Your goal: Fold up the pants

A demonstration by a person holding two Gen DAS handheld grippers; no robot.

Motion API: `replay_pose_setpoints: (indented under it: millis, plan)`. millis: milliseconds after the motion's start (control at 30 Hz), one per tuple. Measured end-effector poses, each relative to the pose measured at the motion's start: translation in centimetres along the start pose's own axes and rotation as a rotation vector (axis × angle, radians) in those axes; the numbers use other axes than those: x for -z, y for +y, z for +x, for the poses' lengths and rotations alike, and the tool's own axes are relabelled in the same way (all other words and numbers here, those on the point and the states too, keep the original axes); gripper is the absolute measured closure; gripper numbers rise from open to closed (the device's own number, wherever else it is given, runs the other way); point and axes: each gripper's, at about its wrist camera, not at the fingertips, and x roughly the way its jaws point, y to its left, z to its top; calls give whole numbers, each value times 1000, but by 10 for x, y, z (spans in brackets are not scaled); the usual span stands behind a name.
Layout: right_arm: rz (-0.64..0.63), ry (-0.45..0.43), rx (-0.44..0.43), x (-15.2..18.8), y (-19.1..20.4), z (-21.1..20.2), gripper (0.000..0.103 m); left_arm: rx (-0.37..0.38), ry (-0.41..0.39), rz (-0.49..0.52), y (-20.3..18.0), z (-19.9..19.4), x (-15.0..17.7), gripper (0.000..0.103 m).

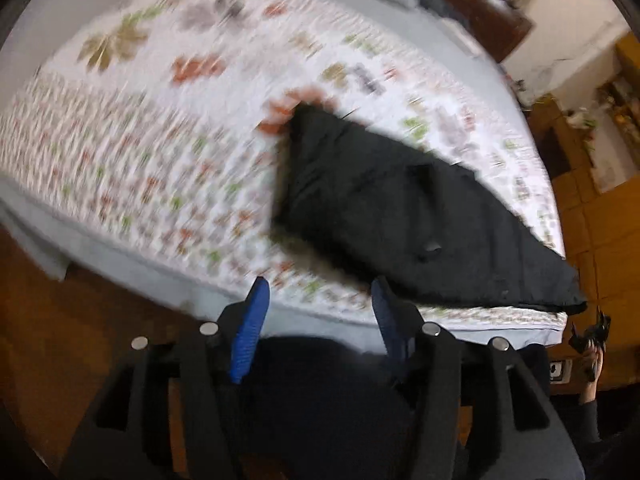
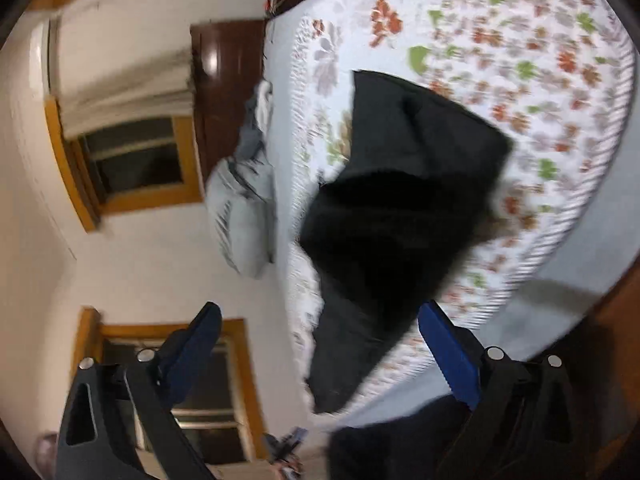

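Black pants (image 1: pixel 392 216) lie folded in a long flat shape on a bed with a floral sheet (image 1: pixel 140 132). One end reaches the bed's near corner. My left gripper (image 1: pixel 318 292) hovers open above the bed's near edge, just short of the pants, with nothing between its blue fingers (image 1: pixel 250 332). In the right wrist view the same pants (image 2: pixel 400 216) lie on the sheet (image 2: pixel 540 80), one part bunched up. My right gripper (image 2: pixel 320 316) is wide open, held above the pants' near end, empty. Both views are motion-blurred.
A grey pillow (image 2: pixel 244 216) lies at the head of the bed beside a dark wooden headboard (image 2: pixel 228 80). Wood-framed windows (image 2: pixel 132 160) sit in the white wall. Brown floor (image 1: pixel 600 232) surrounds the bed. The person's dark clothing (image 1: pixel 320 400) is below the grippers.
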Motion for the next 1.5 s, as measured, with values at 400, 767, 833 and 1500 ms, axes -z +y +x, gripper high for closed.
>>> replay_pose_setpoints:
  millis: [400, 767, 833, 1500]
  plan:
    - [-126, 52, 439, -47, 46, 71, 95, 101, 101, 246, -96, 95, -46, 32]
    - [-692, -87, 436, -31, 84, 68, 96, 6, 240, 185, -71, 161, -36, 32]
    - [-560, -61, 504, -46, 31, 67, 96, -6, 257, 198, -72, 162, -37, 32]
    - [-317, -134, 424, -31, -16, 41, 99, -59, 320, 144, -56, 163, -51, 70]
